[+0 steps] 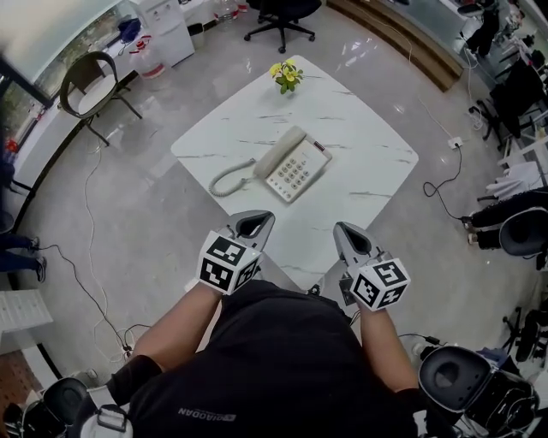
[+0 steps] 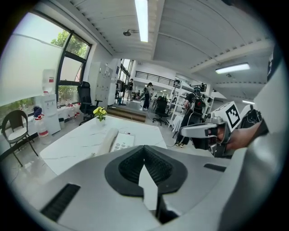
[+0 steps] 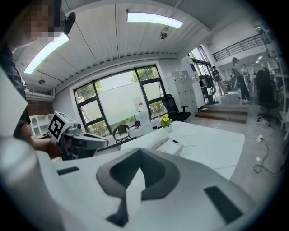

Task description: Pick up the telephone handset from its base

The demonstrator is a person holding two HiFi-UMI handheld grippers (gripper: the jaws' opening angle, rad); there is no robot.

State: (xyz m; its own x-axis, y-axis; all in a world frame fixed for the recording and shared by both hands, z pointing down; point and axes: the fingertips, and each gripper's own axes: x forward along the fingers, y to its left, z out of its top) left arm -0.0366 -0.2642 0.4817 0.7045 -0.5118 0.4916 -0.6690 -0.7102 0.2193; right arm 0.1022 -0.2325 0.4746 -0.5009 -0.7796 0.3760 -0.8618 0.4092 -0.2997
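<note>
A cream telephone (image 1: pixel 295 167) lies in the middle of the white marble table (image 1: pixel 368 128). Its handset (image 1: pixel 276 154) rests on the left side of the base, and a coiled cord (image 1: pixel 228 178) trails off to the left. My left gripper (image 1: pixel 256 221) and right gripper (image 1: pixel 347 231) hover side by side over the near table edge, short of the phone, both shut and empty. The left gripper view shows its closed jaws (image 2: pixel 144 148) with the phone (image 2: pixel 123 140) beyond them. In the right gripper view the phone (image 3: pixel 170 144) lies ahead of the closed jaws (image 3: pixel 139 151).
A small vase of yellow flowers (image 1: pixel 287 75) stands at the table's far corner. On the floor to the left are a brown chair (image 1: pixel 90 85) and loose cables (image 1: pixel 86 222). A black office chair (image 1: pixel 281 17) stands beyond the table.
</note>
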